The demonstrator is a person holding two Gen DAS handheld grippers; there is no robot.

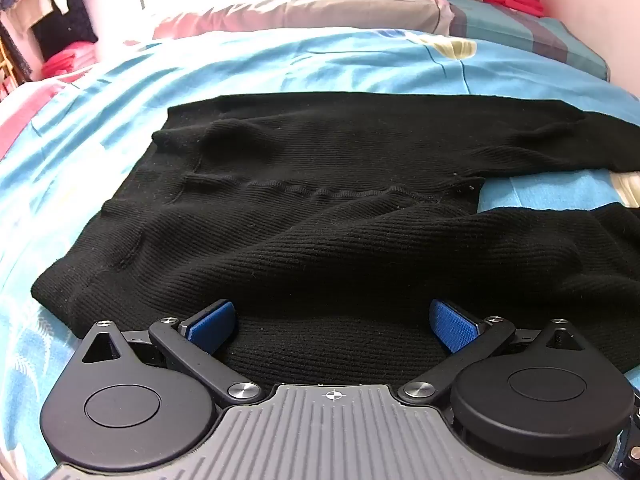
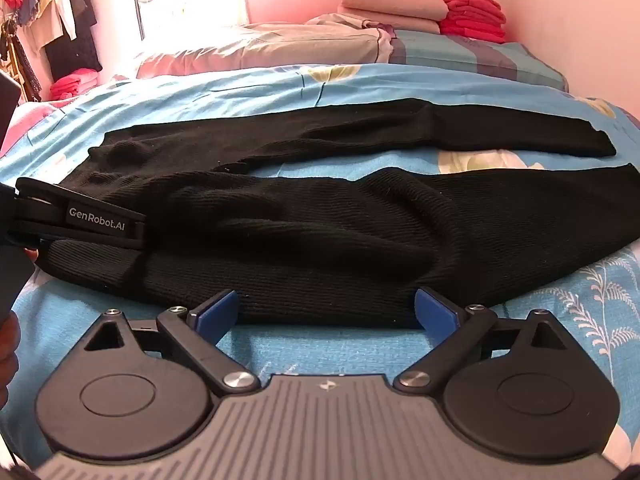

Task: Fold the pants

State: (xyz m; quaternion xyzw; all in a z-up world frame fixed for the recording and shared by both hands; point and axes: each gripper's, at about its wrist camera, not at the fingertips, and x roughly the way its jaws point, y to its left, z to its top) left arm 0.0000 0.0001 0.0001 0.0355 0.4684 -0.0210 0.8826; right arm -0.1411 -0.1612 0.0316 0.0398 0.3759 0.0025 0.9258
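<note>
Home bedroom: bed w/ blue floral sheet [image 2: 280, 84], pillows [image 2: 280, 46], clothes rack [image 2: 44, 20], folded laundry [image 2: 474, 14].

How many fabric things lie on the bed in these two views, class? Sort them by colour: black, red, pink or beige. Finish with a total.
Black: 1, the pants spread on the blue bedsheet.
Red: 1, a folded stack at the far end.
Pink or beige: 2, a folded blanket and a pillow.
Total: 4
</note>
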